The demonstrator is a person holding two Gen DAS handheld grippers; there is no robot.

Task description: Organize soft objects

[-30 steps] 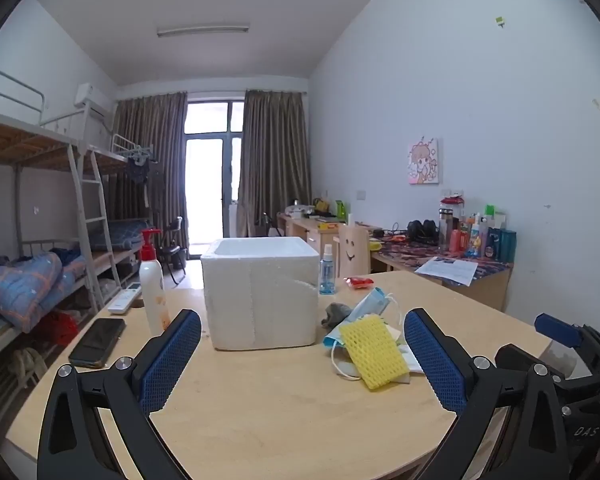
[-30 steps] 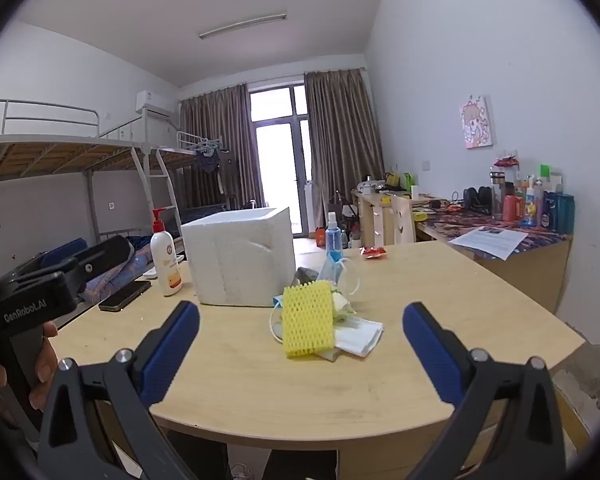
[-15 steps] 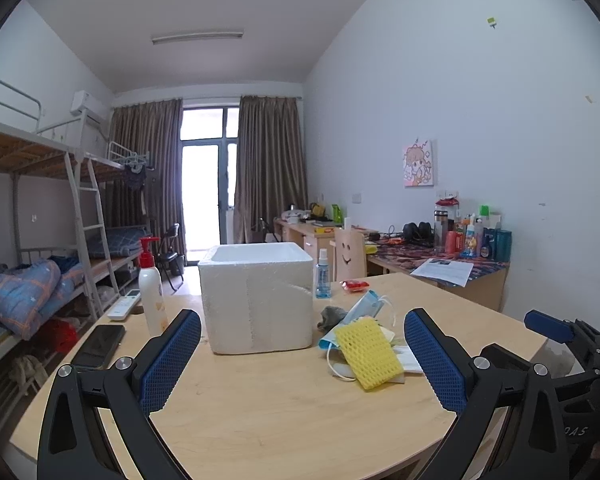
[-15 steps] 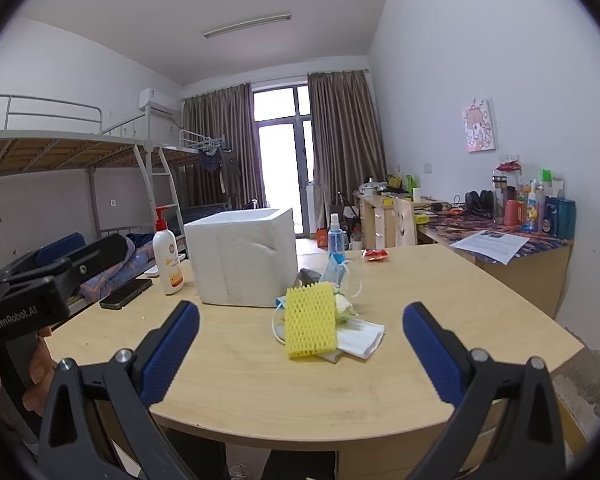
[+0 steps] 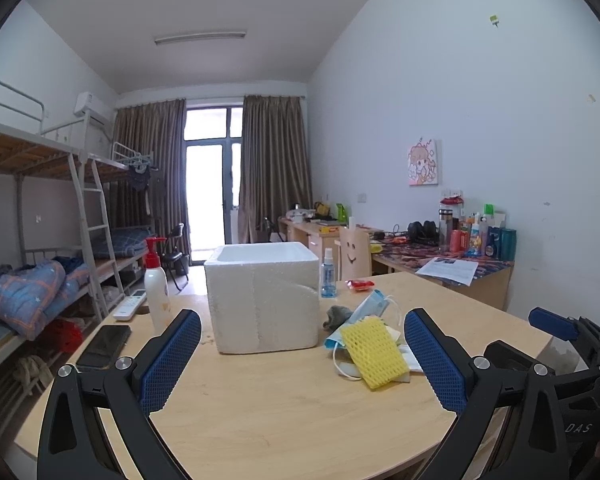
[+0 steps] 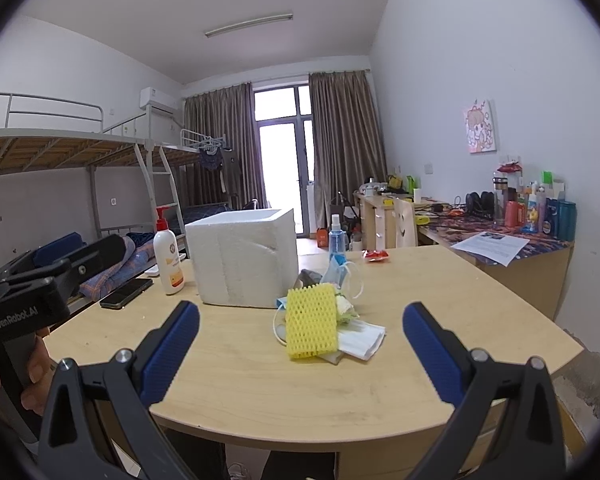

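Observation:
A pile of soft things lies on the wooden table (image 5: 284,412) just right of a white foam box (image 5: 265,294): a yellow foam net sleeve (image 5: 374,352) on top, a blue face mask (image 5: 370,305), a grey cloth (image 5: 337,316) and white tissue. The right wrist view shows the same sleeve (image 6: 311,326), white mask (image 6: 362,340) and box (image 6: 244,258). My left gripper (image 5: 300,360) is open above the near table, nothing between its blue pads. My right gripper (image 6: 300,354) is open too, short of the pile.
A pump lotion bottle (image 5: 156,286), a phone (image 5: 105,346) and a remote (image 5: 129,304) lie left of the box. A blue spray bottle (image 5: 327,276) and a red packet (image 5: 359,285) stand behind the pile. Bunk beds line the left wall; a cluttered desk (image 5: 452,256) stands at the right.
Both grippers have drifted slightly; the view of the left one has tilted up a little. Nothing on the table has moved, and both stay open.

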